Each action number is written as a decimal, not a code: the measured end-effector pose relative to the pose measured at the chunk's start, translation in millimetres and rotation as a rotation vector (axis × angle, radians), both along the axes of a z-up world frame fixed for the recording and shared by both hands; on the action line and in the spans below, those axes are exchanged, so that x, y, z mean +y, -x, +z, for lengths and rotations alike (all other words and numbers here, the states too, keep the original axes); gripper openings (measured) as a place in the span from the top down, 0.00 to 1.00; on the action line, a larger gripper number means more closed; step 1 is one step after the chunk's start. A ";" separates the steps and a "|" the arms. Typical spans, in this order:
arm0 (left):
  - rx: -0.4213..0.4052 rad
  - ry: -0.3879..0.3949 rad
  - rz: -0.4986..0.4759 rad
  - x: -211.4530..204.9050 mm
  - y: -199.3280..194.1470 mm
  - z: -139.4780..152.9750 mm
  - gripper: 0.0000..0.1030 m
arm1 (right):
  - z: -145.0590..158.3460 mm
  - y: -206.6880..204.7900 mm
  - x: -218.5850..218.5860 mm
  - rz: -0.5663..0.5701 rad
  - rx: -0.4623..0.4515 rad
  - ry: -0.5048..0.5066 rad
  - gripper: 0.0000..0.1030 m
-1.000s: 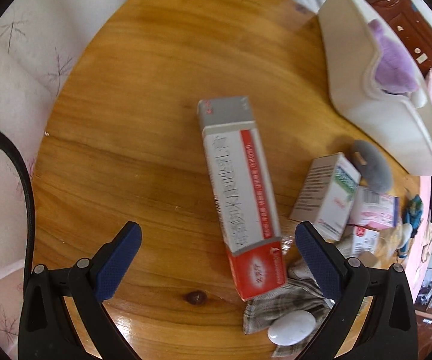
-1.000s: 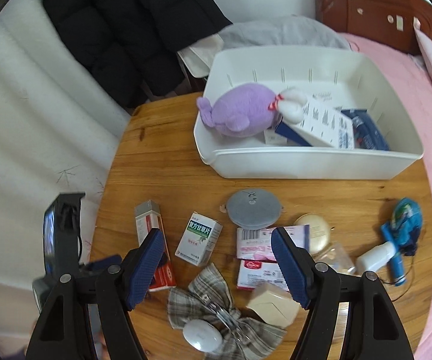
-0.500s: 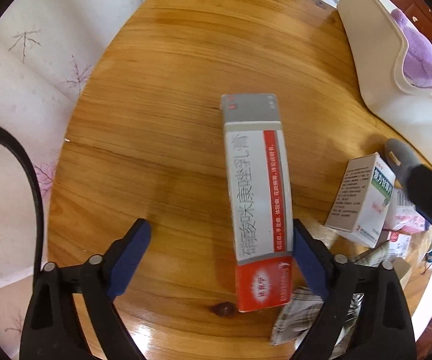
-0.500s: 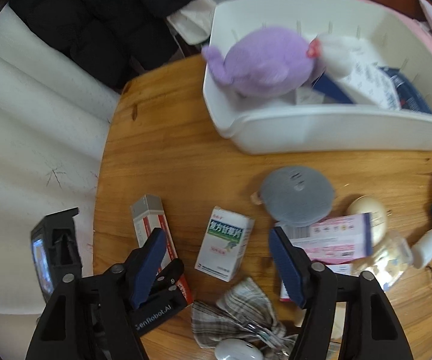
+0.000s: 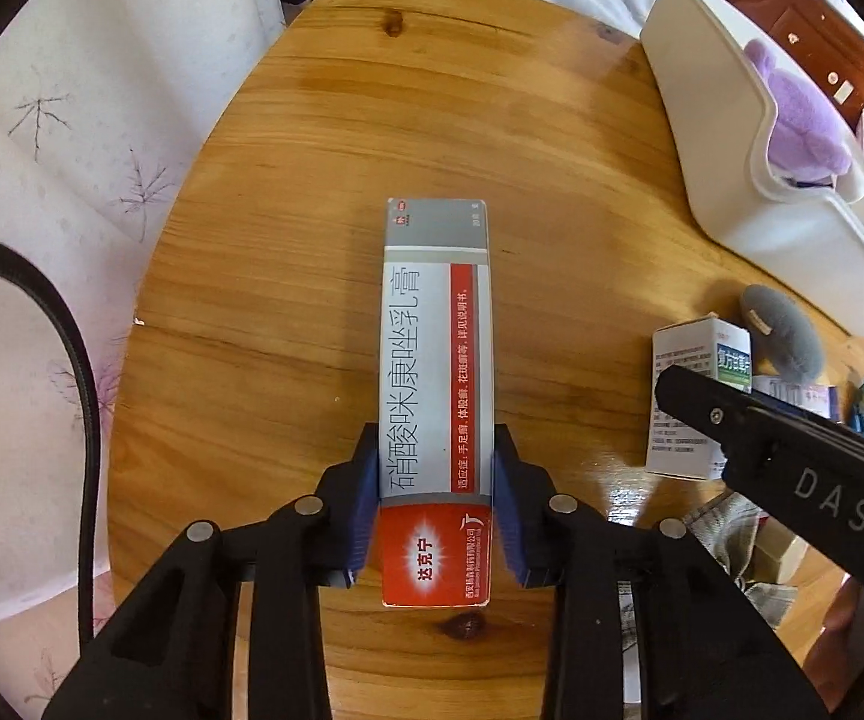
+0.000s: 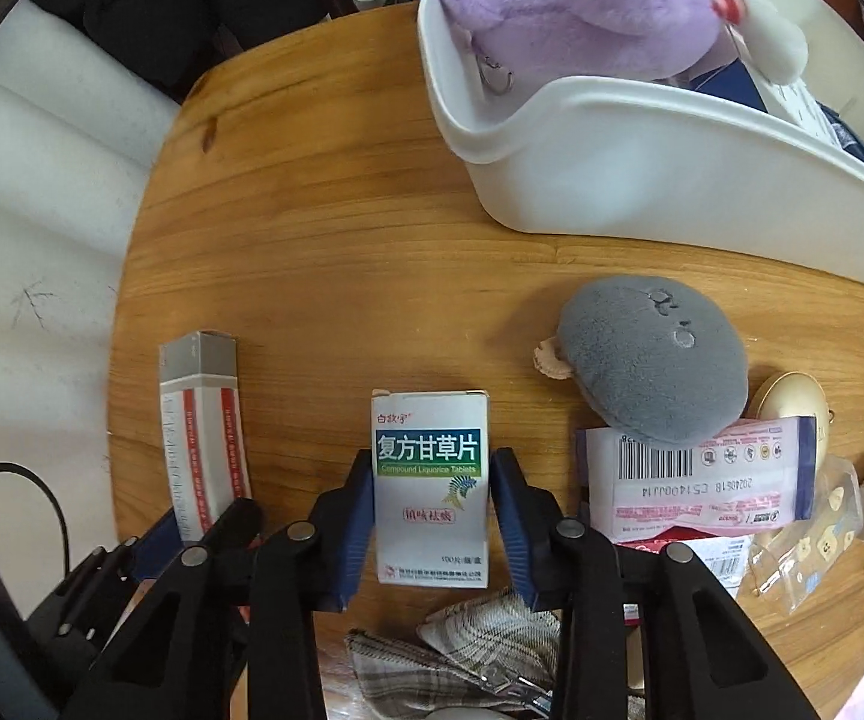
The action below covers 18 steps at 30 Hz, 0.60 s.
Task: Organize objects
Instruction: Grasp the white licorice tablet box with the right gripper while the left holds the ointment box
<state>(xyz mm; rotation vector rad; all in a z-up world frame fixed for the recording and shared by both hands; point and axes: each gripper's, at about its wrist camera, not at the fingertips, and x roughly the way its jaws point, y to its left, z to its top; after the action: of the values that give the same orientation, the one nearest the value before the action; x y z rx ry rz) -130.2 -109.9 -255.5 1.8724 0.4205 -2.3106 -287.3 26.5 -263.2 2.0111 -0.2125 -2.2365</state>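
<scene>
You've got blue pads [image 5: 366, 516] on that grey, white and red ointment box [image 5: 437, 372]. Your tablet box [image 6: 430, 480] is white with a blue-and-green band. Beside it, a grey plush pouch [image 6: 651, 357], a pink-and-white sachet [image 6: 702, 480], plaid grey-beige cloth [image 6: 480, 648], a purple plush toy [image 6: 576, 6] in the white bin [image 6: 642, 174], on honey-brown wood table [image 6: 324, 240].

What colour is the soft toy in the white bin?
Purple soft toy, with a white part; the right wrist view shows it best.

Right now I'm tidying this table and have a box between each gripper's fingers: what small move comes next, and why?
Probably lift both straight up: the left gripper pinches the long red-and-white box, the right gripper brackets the tablet box, and the white bin sits behind.
</scene>
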 end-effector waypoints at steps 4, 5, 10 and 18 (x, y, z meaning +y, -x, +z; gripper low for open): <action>0.020 -0.037 0.035 -5.4 -13.2 3.1 0.64 | 1.4 -3.2 1.3 0.005 0.016 0.009 0.66; 0.029 -0.040 0.038 -5.8 -16.5 5.8 0.65 | 3.2 -4.4 2.0 0.009 0.024 0.016 0.66; 0.071 -0.018 0.036 3.5 -23.2 32.0 0.65 | 25.8 -12.1 8.8 0.019 0.083 0.058 0.66; 0.184 0.012 0.014 -2.8 -1.0 106.9 0.65 | 87.6 -42.2 35.7 0.001 0.239 0.098 0.66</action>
<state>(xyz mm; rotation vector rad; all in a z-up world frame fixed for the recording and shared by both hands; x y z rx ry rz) -129.2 -112.7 -148.6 1.6525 0.4380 -2.4797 -245.1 62.2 -175.6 1.6774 -0.2895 -2.3889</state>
